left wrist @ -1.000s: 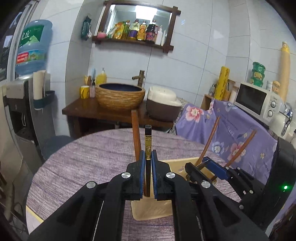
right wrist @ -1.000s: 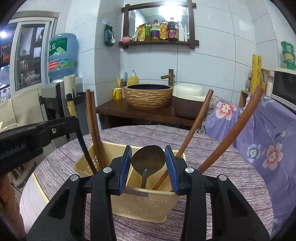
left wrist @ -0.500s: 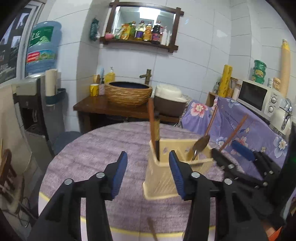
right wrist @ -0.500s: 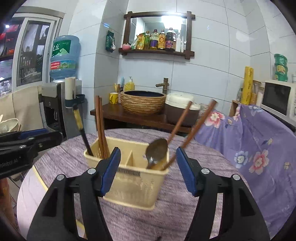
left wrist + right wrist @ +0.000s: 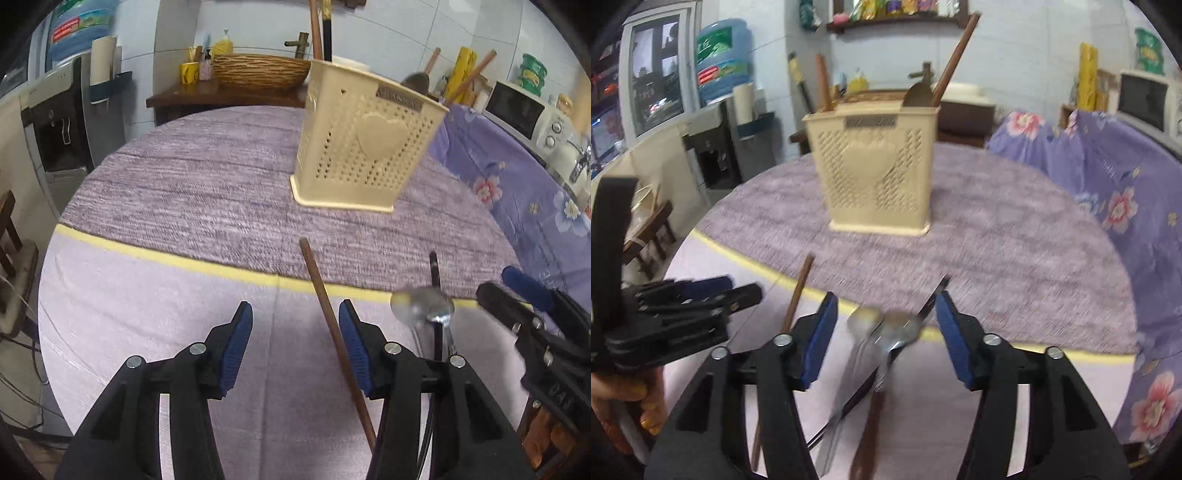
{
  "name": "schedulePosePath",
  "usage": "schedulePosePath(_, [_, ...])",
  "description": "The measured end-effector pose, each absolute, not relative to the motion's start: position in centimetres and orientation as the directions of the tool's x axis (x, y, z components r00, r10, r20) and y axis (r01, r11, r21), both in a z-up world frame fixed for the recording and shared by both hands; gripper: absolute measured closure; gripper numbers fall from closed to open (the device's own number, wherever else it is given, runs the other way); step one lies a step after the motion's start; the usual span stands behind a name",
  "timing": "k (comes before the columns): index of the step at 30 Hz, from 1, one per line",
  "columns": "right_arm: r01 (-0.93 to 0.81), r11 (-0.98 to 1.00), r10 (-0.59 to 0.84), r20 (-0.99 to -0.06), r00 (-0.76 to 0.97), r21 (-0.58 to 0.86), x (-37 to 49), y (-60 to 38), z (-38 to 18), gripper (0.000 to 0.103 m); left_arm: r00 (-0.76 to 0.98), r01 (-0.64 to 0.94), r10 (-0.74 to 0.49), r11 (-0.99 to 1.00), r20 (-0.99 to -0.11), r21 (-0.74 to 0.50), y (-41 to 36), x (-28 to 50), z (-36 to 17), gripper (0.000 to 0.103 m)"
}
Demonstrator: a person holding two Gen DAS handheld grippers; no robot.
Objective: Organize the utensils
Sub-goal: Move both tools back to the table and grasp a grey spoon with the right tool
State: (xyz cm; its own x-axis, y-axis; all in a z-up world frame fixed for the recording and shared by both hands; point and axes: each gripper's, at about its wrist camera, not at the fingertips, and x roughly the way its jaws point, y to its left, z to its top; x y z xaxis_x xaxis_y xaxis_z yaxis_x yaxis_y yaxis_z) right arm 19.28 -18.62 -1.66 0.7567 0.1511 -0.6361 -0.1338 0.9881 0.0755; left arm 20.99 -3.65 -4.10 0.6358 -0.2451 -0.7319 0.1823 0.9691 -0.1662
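Where tiles rise, purple tablecloth (image 5: 221,206)

We see white tiled walls (image 5: 391,33) behind a round bench (image 5: 207,177) under purple cloth. At upper left a water dispenser (image 5: 59,122) carries a blue bottle (image 5: 81,26). A dark wooden side table (image 5: 221,94) holds a woven basin (image 5: 260,70); a microwave (image 5: 517,107) sits at right.
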Motion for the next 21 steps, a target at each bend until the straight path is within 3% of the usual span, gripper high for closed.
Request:
schedulePosePath(2, [-0.178, 0.978, 0.205, -0.661, 0.722, 0.109, 19.0, -18.2, -2.7, 0.065, 0.640, 0.166, -0.233, 0.972, -0.732, -0.164, -3.3, 20.5, -4.3, 0.054])
schedulePosePath(7, [-0.194, 0.974, 0.219, -0.721, 0.657, 0.119, 19.6, -16.5, -4.8, 0.075, 0.657, 0.122, -0.210, 0.977, -0.724, -0.173, -1.6, 19.7, -4.4, 0.054])
schedulePosePath(15, [-0.140, 0.989, 0.130, -0.781, 0.611, 0.054, 20.3, -15.1, -6.6, 0.078, 0.659, 0.117, -0.205, 0.978, -0.724, -0.171, -1.0, 19.1, -4.6, 0.054])
schedulePosePath(21, [-0.114, 0.992, 0.106, -0.782, 0.614, 0.046, 20.5, -14.9, -7.1, 0.093, 0.653, 0.137, -0.219, 0.976, -0.725, -0.171, -1.4, 18.9, -4.6, 0.054])
